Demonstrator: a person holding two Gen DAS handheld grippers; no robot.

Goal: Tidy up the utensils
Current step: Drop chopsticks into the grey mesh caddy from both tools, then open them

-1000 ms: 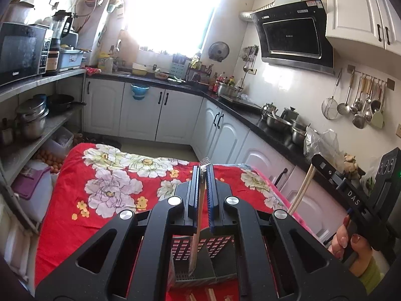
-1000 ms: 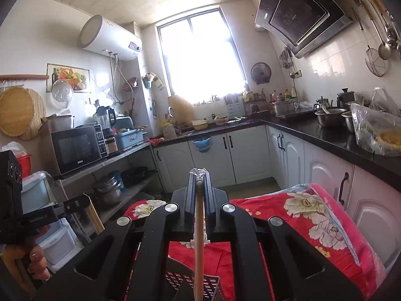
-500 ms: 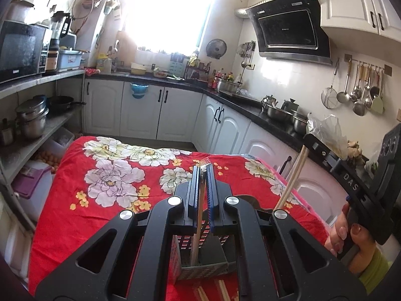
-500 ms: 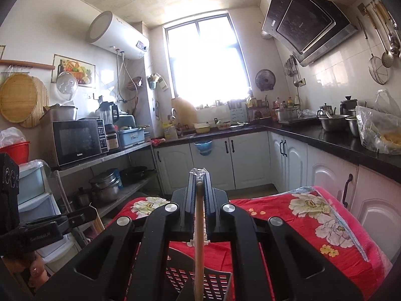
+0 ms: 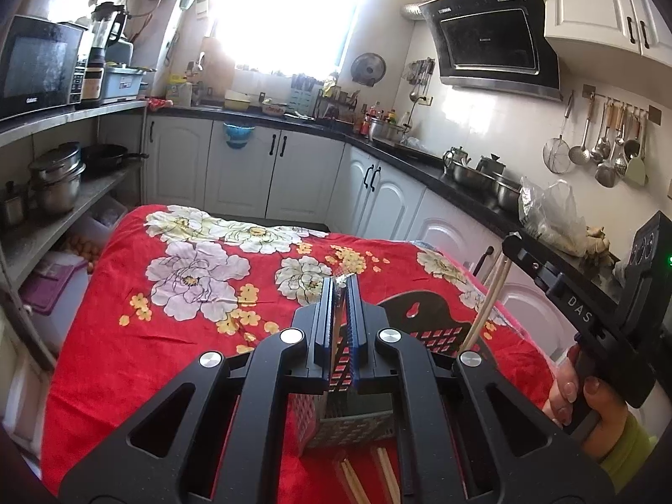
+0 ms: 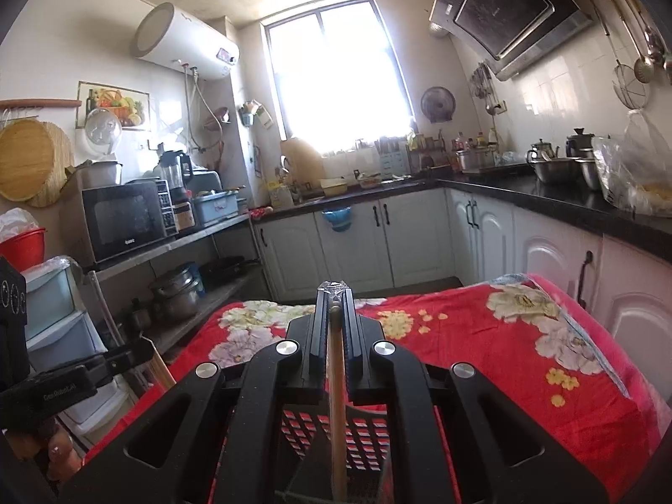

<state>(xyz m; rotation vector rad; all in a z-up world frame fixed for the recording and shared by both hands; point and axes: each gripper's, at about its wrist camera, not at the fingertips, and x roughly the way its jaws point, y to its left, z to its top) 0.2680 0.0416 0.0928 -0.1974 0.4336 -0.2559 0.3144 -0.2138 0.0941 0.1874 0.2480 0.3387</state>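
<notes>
Perforated utensil holder [image 5: 348, 420] sits low centre of the left wrist frame on the red floral cloth [image 5: 168, 336], directly beneath the fingers; in the right wrist view it also lies bottom centre. Each gripper is clamped on one chopstick. Left gripper [image 5: 343, 290] pinches a chopstick [image 5: 334, 336] whose long axis runs steeply down into the holder's mouth — tip apparently inside, though the jaws hide the exact end. Right gripper [image 6: 334, 294], closed on its chopstick [image 6: 337, 399], has the stick pointing down at the holder from above; whether the tip has entered I cannot tell. In the left view that right-hand stick shows right of centre, slanting toward the holder's right edge. More chopsticks [image 5: 365, 479] lie flat on the cloth below the holder — bottom edge of frame. Left stick looks nearer to seated.
</notes>
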